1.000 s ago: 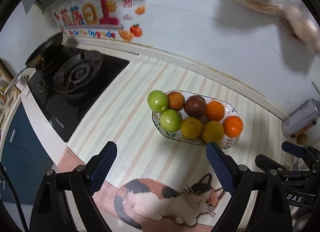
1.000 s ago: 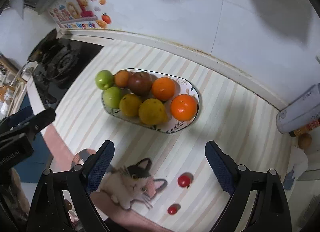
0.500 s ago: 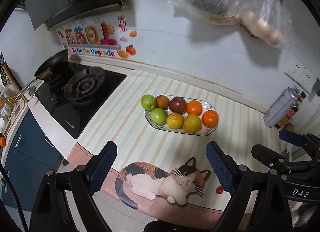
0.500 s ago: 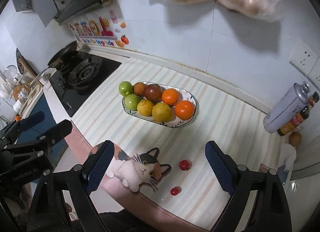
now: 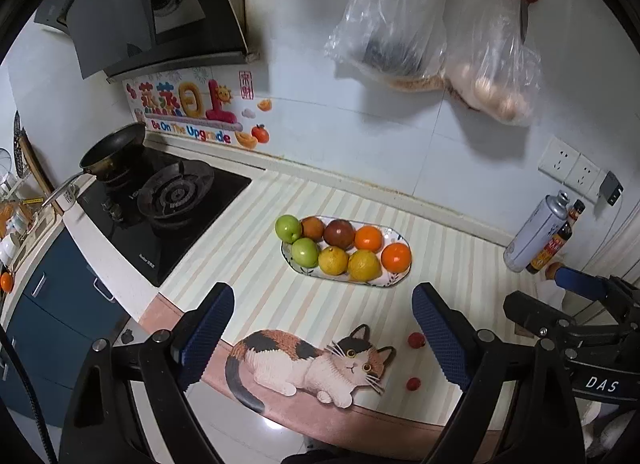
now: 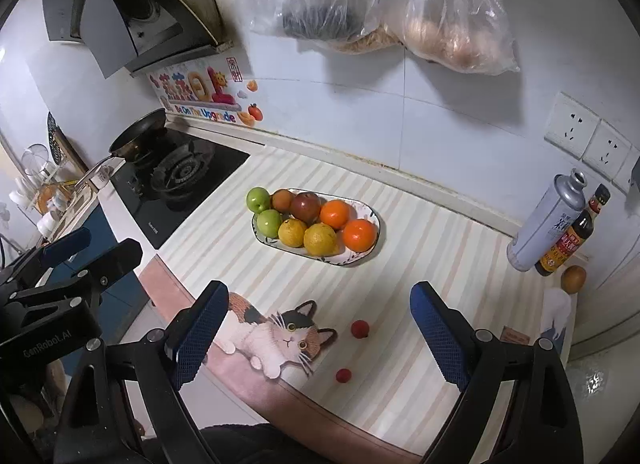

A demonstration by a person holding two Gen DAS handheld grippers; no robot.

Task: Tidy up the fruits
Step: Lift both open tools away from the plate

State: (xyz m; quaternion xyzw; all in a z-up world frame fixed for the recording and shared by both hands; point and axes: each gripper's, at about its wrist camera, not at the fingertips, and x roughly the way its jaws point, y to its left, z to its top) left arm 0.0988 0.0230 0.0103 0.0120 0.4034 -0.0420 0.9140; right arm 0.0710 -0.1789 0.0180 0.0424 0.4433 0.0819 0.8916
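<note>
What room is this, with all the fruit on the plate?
Most likely a home kitchen: a gas stove with a frying pan on it, a range hood above, and sauce bottles on the counter.

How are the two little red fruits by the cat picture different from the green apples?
The little red fruits lie loose on the striped counter; the green apples sit in the plate. The red ones look much smaller than the green ones. Red ones lie apart; green ones are side by side. All are round.
</note>
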